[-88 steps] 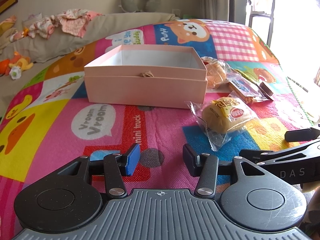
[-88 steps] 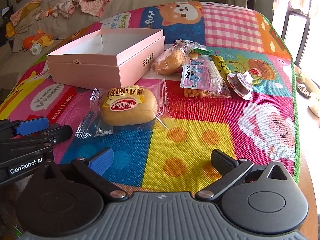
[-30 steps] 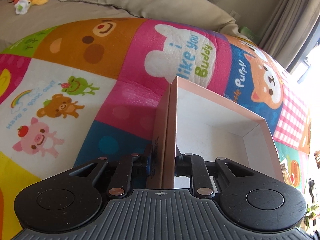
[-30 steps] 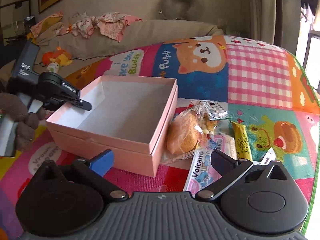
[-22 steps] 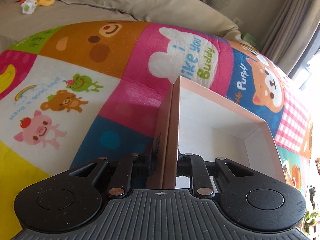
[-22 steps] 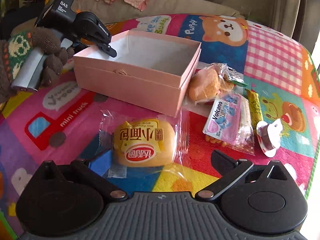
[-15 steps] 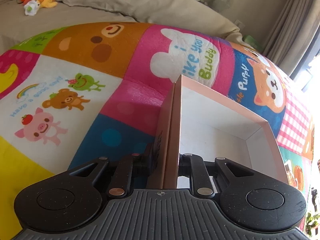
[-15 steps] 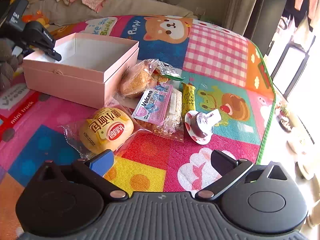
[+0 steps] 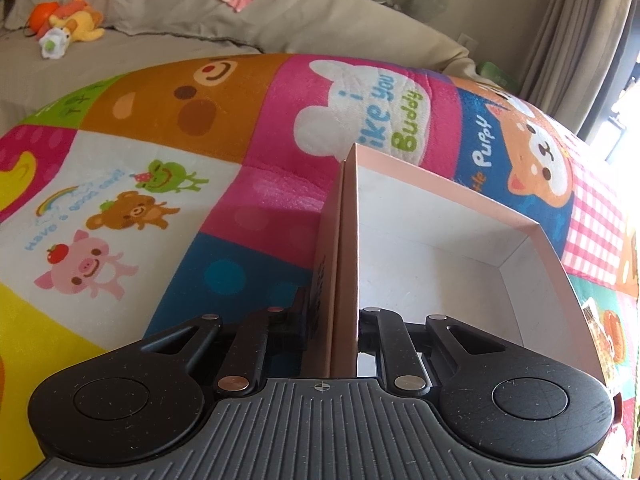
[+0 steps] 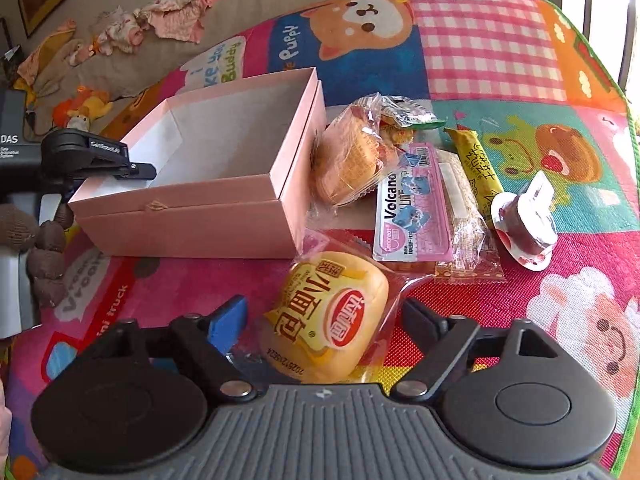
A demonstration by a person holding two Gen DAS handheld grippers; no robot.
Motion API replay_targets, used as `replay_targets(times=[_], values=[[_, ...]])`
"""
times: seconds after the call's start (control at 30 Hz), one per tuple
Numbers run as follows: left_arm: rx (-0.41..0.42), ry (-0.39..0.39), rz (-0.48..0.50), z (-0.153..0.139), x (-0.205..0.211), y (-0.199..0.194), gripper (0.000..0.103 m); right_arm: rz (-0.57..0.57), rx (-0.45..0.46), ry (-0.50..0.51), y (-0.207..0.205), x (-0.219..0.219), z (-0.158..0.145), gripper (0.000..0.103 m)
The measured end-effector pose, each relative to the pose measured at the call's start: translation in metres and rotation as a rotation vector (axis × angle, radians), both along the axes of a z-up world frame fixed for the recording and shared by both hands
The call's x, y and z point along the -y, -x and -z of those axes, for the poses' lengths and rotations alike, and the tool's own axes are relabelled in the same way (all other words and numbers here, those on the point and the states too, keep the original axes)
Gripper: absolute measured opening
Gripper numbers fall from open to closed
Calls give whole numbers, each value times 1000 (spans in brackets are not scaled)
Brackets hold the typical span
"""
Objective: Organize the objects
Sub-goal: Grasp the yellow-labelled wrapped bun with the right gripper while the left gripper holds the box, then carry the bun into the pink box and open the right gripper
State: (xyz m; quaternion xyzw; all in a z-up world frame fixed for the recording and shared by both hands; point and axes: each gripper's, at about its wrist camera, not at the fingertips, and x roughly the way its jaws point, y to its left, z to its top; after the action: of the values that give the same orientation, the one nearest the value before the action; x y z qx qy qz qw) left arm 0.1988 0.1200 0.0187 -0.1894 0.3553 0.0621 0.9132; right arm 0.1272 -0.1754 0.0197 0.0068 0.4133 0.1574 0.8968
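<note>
Two grippers divide the work: the left gripper is clenched on the near end wall of the pink box, steadying it on the play mat, while the right gripper hangs with its jaws released, straddling the wrapped yellow bun. That bun lies directly between the right jaws, just beside the box's front corner, its long axis running roughly along the fingers, so the right hand is plainly the nearer one to close on it.
</note>
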Motion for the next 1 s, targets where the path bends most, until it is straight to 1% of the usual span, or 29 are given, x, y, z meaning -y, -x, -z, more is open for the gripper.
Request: replay_targets(times=[0.03,0.1,0.17,0.27,0.4,0.5,0.6,0.67,0.77,0.93,1.0], values=[[0,-2,1,0,0,0,16,-10,-2,9,5,4,-5,65],[-4,-12,6,-1,1,0,16,-21,2,39,14,13,-14,57],[-12,-38,13,-2,4,-2,15,-17,10,60,25,24,-24,57],[-37,-99,35,-4,10,-6,13,-5,34,46,36,40,-41,56],[-66,-142,67,-4,13,-12,12,-7,112,9,40,50,-71,56],[-69,-178,87,-4,16,-12,11,-5,161,-7,24,49,-89,56],[-84,-211,116,-7,19,-15,11,-30,200,-19,5,38,-100,56],[-85,-207,122,-10,17,-17,11,-43,208,-33,-14,26,-102,56],[-79,-202,132,-11,15,-19,11,-72,193,-68,-39,7,-101,56],[-76,-185,143,-2,12,-18,11,-114,221,-87,-76,-30,-103,56],[-75,-175,142,-2,11,-17,11,-136,227,-117,-95,-48,-103,56]])
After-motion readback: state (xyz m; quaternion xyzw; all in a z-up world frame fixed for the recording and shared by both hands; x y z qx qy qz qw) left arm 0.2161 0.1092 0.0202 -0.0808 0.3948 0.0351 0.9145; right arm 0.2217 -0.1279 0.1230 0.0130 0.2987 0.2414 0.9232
